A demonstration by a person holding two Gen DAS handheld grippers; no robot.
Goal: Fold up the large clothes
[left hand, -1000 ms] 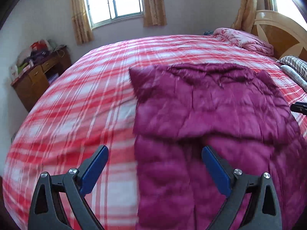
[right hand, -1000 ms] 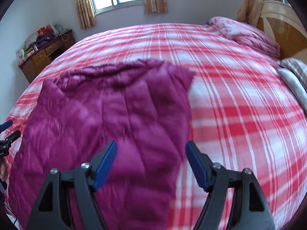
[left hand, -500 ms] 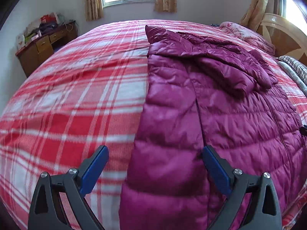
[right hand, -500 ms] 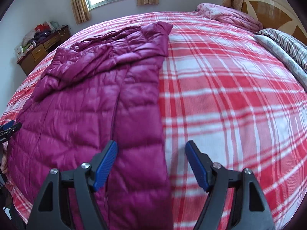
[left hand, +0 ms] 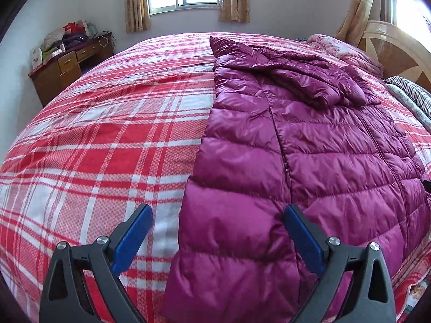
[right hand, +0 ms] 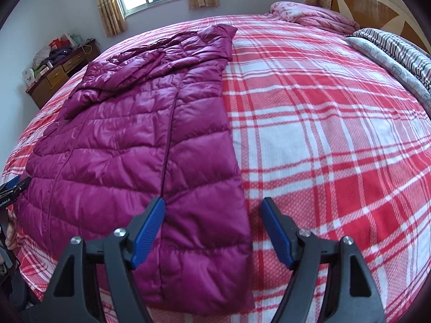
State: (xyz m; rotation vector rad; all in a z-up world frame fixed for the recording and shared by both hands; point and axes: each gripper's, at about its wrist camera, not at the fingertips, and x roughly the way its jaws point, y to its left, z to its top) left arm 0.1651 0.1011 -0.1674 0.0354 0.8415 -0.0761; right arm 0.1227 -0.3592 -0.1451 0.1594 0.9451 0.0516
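Wooden drawer chest [left hand: 70,64] left of the bed, red-and-white woven plaid bedspread [left hand: 107,140], glossy magenta quilted puffer jacket [left hand: 309,161] flat upon it, left gripper [left hand: 218,228] and right gripper [right hand: 214,226] jaws apart astride jacket's hem edges, holding nothing.

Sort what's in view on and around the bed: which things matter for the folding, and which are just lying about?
For the job:
- magenta quilted puffer jacket, spread flat
- red-and-white plaid bedspread beneath it
- left tool and right tool, both open

Lying about:
- pink floral quilt
- striped grey blanket
- cluttered wooden desk
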